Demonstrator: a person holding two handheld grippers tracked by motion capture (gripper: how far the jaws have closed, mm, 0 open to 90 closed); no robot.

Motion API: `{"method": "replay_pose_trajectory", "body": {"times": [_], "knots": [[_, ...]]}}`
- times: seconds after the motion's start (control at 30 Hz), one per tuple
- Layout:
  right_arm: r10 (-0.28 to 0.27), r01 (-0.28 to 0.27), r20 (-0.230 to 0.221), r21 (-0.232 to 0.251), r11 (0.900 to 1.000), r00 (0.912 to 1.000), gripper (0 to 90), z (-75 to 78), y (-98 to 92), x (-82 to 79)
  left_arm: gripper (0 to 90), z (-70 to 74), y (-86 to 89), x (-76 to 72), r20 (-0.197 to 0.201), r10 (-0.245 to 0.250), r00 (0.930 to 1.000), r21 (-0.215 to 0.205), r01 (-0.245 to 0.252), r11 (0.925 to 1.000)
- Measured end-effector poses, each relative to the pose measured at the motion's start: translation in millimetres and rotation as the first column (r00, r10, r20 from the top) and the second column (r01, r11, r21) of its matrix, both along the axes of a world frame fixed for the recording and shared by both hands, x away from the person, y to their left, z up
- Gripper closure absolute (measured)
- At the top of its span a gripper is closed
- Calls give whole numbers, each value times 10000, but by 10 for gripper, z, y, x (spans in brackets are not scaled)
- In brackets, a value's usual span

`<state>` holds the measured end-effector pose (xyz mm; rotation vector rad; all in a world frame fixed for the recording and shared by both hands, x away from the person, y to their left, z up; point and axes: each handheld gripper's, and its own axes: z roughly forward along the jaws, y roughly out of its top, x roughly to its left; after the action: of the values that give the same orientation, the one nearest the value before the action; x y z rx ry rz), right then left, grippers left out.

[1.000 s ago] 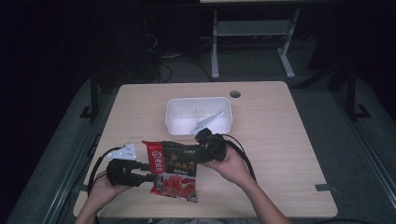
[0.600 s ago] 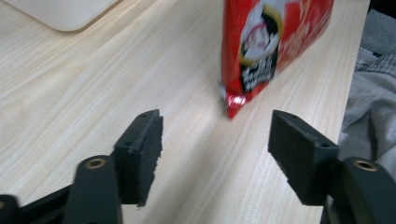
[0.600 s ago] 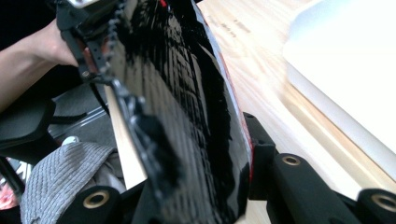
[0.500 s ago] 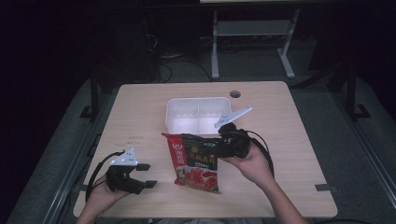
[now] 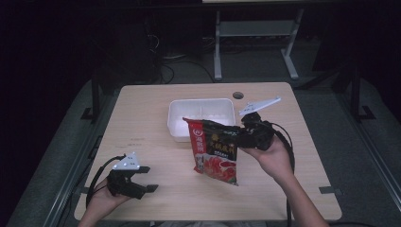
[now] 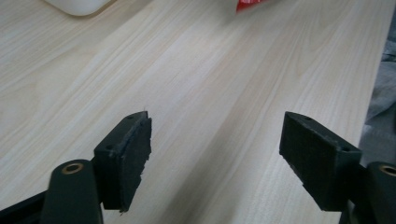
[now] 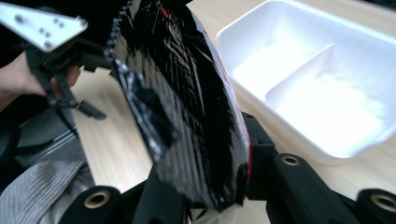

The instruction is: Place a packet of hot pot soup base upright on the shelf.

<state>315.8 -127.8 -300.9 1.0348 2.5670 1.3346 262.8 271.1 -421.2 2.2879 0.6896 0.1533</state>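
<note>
Right tool (image 5: pixel 246 136) clamped on the upper edge of the red-and-black food packet (image 5: pixel 215 151) — packet hangs above the table (image 5: pixel 151 109), just in front of the white tray (image 5: pixel 201 118). Left tool (image 5: pixel 142 178) has just been opening — jaws wide, nothing between them, low over the near-left table corner.

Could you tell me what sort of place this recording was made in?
It looks like a lab or workshop bench set up for recording, not a kitchen: a plain wooden table with a cable hole, a metal stand and loose cables on the dark floor behind.
</note>
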Motion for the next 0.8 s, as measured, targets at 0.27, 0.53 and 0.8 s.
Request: {"method": "replay_pose_trajectory", "body": {"times": [0.27, 0.53, 0.8], "knots": [[-753, 753, 198, -2, 9972, 9970, 740, 205, -165, 145, 204, -12, -4, -2, 16, 60, 10000, 87, -60, 9999], [-1030, 1030, 190, 36, 9947, 9945, 740, 289, -203, 292, 193, -8, 14, 2, 62, 86, 9999, 119, -87, 9999], [-1414, 1416, 351, -47, 9899, 9893, 740, 420, -200, 455, 192, -1, 26, 8, 98, 94, 9999, 89, -95, 9999]]}}
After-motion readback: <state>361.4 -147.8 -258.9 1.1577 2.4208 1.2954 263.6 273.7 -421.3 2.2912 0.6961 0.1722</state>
